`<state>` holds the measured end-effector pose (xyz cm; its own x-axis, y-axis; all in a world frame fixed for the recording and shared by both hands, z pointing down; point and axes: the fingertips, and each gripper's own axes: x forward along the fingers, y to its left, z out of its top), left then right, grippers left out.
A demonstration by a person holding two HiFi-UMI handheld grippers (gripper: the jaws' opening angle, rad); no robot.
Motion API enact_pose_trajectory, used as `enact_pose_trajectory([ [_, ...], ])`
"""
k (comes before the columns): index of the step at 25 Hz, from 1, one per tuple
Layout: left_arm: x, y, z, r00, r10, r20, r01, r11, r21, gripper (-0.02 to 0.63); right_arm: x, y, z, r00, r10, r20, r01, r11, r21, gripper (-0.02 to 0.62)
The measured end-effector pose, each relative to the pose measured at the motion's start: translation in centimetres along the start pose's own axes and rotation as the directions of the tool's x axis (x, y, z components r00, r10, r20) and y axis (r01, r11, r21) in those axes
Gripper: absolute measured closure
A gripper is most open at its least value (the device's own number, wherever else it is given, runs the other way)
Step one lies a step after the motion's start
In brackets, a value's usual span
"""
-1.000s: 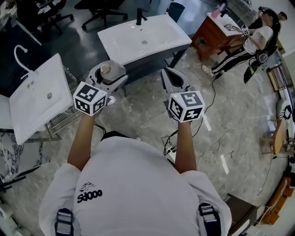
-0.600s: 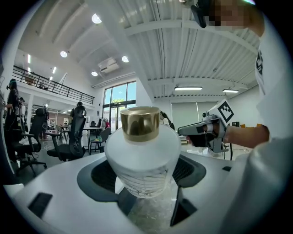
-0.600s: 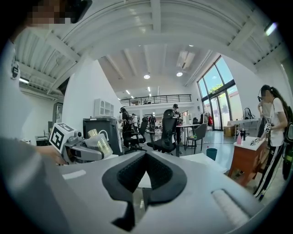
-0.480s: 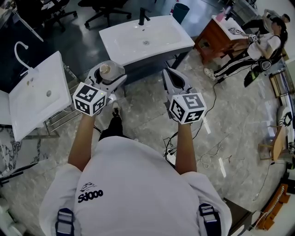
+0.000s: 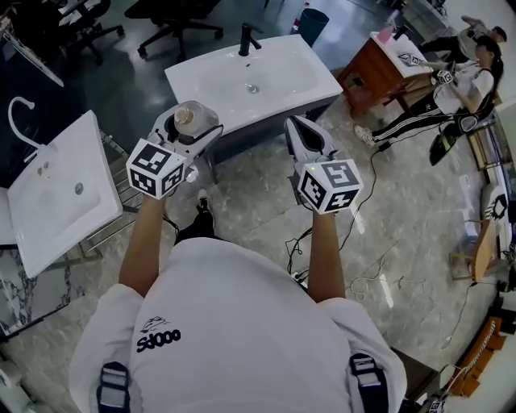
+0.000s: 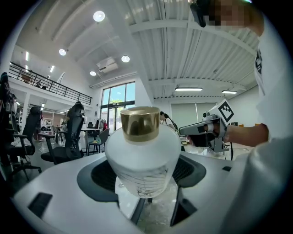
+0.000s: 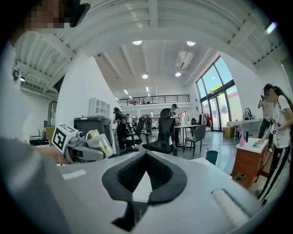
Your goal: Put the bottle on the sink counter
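A white frosted bottle (image 6: 143,157) with a gold cap (image 6: 139,122) stands upright between the jaws of my left gripper (image 5: 191,127), which is shut on it. In the head view the bottle (image 5: 190,119) hangs in the air just in front of the near edge of a white sink counter (image 5: 242,101) with a black tap (image 5: 246,36). My right gripper (image 5: 304,137) is level with it, to the right, jaws closed together with nothing between them. From the right gripper view the bottle (image 7: 101,144) shows at the left, held by the other gripper.
A second white sink (image 5: 56,189) on a metal rack stands at the left. A wooden cabinet (image 5: 379,64) and a crouching person (image 5: 447,89) are at the back right. Office chairs (image 5: 173,16) stand behind the sink counter. Cables (image 5: 371,266) lie on the marble floor.
Both grippers have moved forward, closer to the white sink counter. The left one still carries the bottle, now nearly over the counter's front edge.
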<state>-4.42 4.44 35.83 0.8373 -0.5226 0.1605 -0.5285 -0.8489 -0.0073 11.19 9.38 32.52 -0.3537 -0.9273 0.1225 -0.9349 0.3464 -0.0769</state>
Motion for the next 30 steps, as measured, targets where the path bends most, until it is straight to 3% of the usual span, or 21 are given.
enact_pose_trajectory([
  [10,5.5,8.7,0.9,1.000,-0.029,-0.005,0.029,0.999,-0.014,0.262,8.6,-3.2,1.5,0.999,-0.030,-0.022,0.030,1.000,0.001,0.586],
  [30,12.7,20.4,-0.9,0.991,-0.117,-0.068,0.113,0.992,-0.064,0.262,20.9,-6.7,0.9,0.992,-0.088,-0.088,0.092,0.995,0.039,0.586],
])
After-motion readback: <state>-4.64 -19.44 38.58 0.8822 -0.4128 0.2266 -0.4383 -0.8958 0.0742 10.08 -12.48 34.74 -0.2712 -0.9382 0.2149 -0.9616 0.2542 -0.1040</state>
